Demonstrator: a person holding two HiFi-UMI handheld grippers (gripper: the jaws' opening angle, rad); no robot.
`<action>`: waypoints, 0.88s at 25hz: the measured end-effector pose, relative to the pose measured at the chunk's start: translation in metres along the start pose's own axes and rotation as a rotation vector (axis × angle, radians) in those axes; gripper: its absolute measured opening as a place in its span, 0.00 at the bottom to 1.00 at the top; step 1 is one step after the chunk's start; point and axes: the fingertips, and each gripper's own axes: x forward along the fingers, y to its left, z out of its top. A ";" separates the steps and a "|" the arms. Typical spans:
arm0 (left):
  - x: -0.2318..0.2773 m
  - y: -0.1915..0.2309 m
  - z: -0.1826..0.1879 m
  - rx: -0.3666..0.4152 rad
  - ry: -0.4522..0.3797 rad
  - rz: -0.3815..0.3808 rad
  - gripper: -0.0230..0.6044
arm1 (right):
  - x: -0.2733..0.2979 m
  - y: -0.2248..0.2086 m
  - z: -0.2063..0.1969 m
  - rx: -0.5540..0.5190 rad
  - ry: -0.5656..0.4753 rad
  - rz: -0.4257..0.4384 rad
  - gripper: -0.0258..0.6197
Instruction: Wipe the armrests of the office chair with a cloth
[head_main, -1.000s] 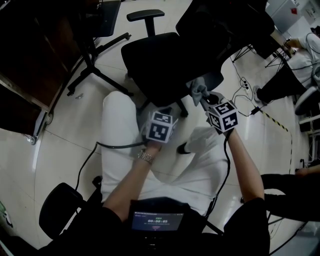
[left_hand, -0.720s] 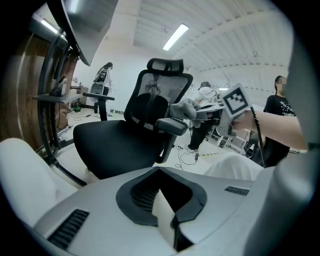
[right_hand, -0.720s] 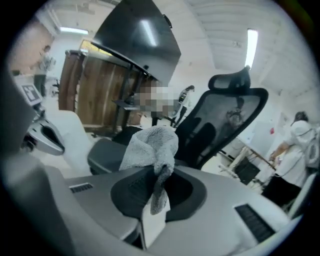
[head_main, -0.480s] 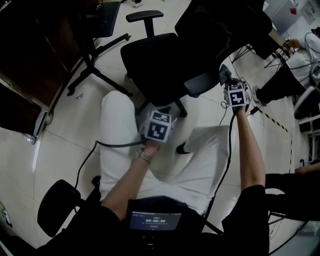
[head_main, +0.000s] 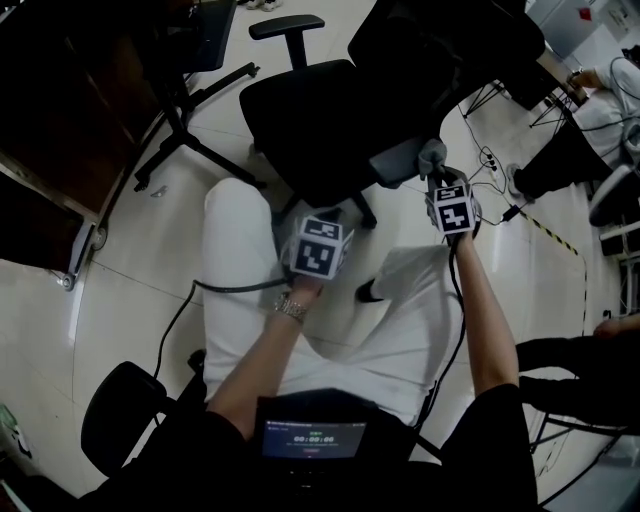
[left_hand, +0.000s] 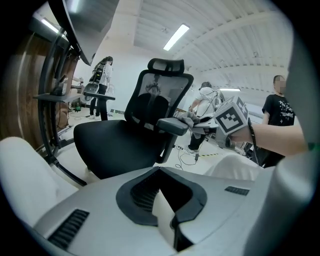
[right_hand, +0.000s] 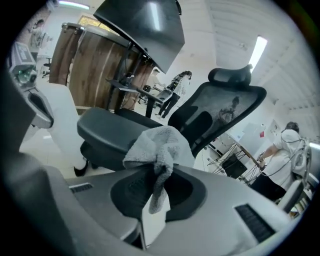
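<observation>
The black office chair (head_main: 320, 110) stands in front of my knees. Its far armrest (head_main: 288, 27) is bare. My right gripper (head_main: 436, 175) is shut on a grey cloth (head_main: 432, 155), which rests on the end of the near armrest (head_main: 400, 160). In the right gripper view the cloth (right_hand: 160, 145) bunches out of the right gripper (right_hand: 155, 197) and lies against the armrest pad (right_hand: 107, 131). My left gripper (head_main: 315, 222) hovers low by the seat's front edge. In its own view the left gripper (left_hand: 167, 217) is shut on nothing, facing the armrest (left_hand: 172, 125) and cloth (left_hand: 189, 119).
A dark wooden desk (head_main: 60, 120) and a second chair's star base (head_main: 190, 135) fill the left. Another black chair (head_main: 120, 420) sits at the lower left. Cables (head_main: 490, 170) lie on the floor at the right, near seated people (head_main: 580, 130). My white trousers (head_main: 240, 260) are just below the seat.
My right gripper carried the cloth from in front of the seat out to the right, then settled it onto the near armrest's end. The left gripper has hardly moved.
</observation>
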 end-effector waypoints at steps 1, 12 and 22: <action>0.000 -0.001 0.000 -0.001 -0.001 -0.002 0.04 | -0.006 0.010 -0.001 0.009 -0.006 0.014 0.10; -0.003 -0.006 0.004 0.003 -0.006 -0.004 0.04 | -0.059 0.144 0.021 0.259 -0.106 0.285 0.10; -0.006 -0.023 0.011 0.027 -0.017 -0.012 0.04 | -0.092 0.172 0.005 0.765 -0.177 0.222 0.10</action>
